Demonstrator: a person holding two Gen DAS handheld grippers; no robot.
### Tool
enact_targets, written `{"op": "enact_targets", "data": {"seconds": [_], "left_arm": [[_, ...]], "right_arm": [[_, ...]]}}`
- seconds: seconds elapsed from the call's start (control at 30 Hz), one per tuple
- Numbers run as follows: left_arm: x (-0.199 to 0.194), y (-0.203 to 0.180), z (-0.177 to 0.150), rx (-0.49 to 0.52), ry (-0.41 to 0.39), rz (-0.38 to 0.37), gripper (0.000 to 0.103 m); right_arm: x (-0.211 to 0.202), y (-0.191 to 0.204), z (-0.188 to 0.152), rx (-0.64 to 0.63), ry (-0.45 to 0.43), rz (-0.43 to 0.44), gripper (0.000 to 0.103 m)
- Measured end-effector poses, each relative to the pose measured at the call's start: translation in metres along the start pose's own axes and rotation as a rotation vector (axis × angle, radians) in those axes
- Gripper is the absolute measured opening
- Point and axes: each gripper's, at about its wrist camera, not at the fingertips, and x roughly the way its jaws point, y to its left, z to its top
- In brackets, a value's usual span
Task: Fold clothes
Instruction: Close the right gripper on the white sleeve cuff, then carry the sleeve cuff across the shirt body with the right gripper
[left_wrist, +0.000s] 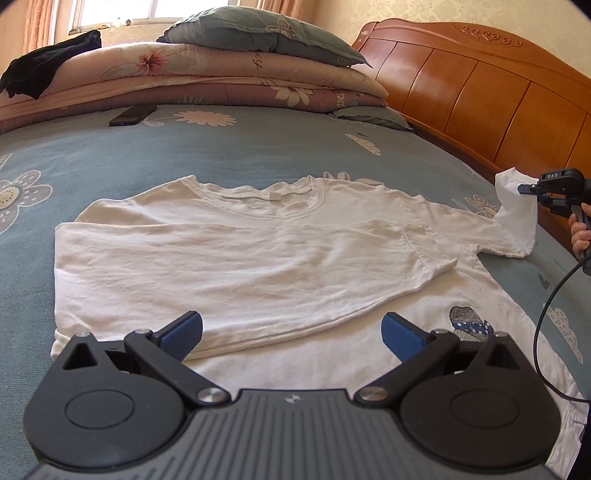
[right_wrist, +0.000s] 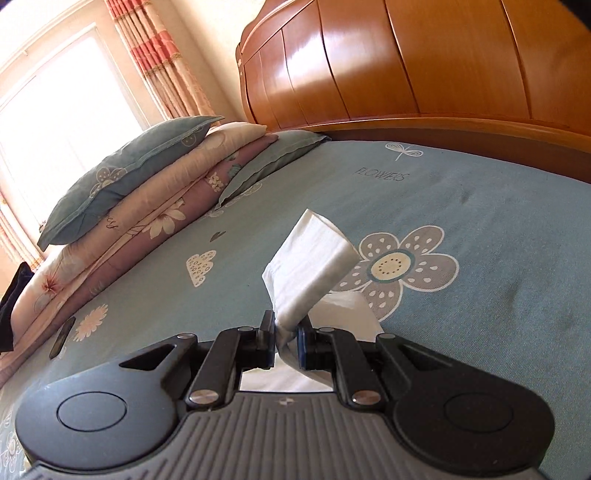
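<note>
One white T-shirt (left_wrist: 236, 251) lies half-folded; right gripper (right_wrist: 286, 334) clamps its sleeve (right_wrist: 314, 266) at three o'clock, left gripper (left_wrist: 291, 332) gapes empty, hem cut off.

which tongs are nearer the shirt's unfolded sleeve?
Right. The right tongs are clamped on the sleeve, lifting it off the bed. The left tongs hover open over the shirt's lower body, well away.

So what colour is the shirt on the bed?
White, with a small blue and black picture near the hem. The shirt shows best in the left wrist view.
</note>
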Motion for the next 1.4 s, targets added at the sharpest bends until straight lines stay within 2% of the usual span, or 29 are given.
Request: {"op": "enact_targets", "data": {"seconds": [0.1, 0.17, 0.33, 0.5, 0.57, 0.8, 1.03, 1.17, 1.3, 1.4], "left_arm": [[-0.004, 0.014, -0.005, -0.02, -0.053, -0.009, 0.102], [-0.002, 0.028, -0.01, -0.055, -0.069, -0.048, 0.102], [-0.001, 0.054, -0.017, -0.142, -0.044, -0.087, 0.102], [0.001, 0.06, -0.02, -0.134, -0.06, -0.094, 0.102], [0.002, 0.057, -0.022, -0.095, -0.06, -0.097, 0.102], [0.002, 0.053, -0.022, -0.042, -0.047, -0.089, 0.102], [0.003, 0.048, -0.023, -0.004, -0.038, -0.07, 0.102], [0.003, 0.049, -0.023, -0.007, -0.039, -0.074, 0.102], [-0.004, 0.053, -0.02, -0.028, -0.064, -0.103, 0.102], [-0.013, 0.058, -0.018, -0.03, -0.099, -0.153, 0.102]], "right_arm": [[-0.007, 0.023, -0.004, -0.04, -0.003, -0.014, 0.013], [-0.011, 0.04, -0.003, -0.07, 0.005, -0.001, 0.013], [-0.018, 0.094, -0.001, -0.168, 0.031, 0.038, 0.013], [-0.013, 0.143, -0.017, -0.239, 0.068, 0.073, 0.013], [-0.008, 0.162, -0.028, -0.275, 0.095, 0.076, 0.013], [-0.002, 0.205, -0.052, -0.338, 0.159, 0.124, 0.013], [-0.007, 0.251, -0.072, -0.465, 0.173, 0.177, 0.013], [-0.003, 0.269, -0.086, -0.49, 0.195, 0.195, 0.013], [-0.001, 0.285, -0.107, -0.524, 0.176, 0.184, 0.013], [0.0, 0.302, -0.133, -0.586, 0.146, 0.157, 0.013]]}}
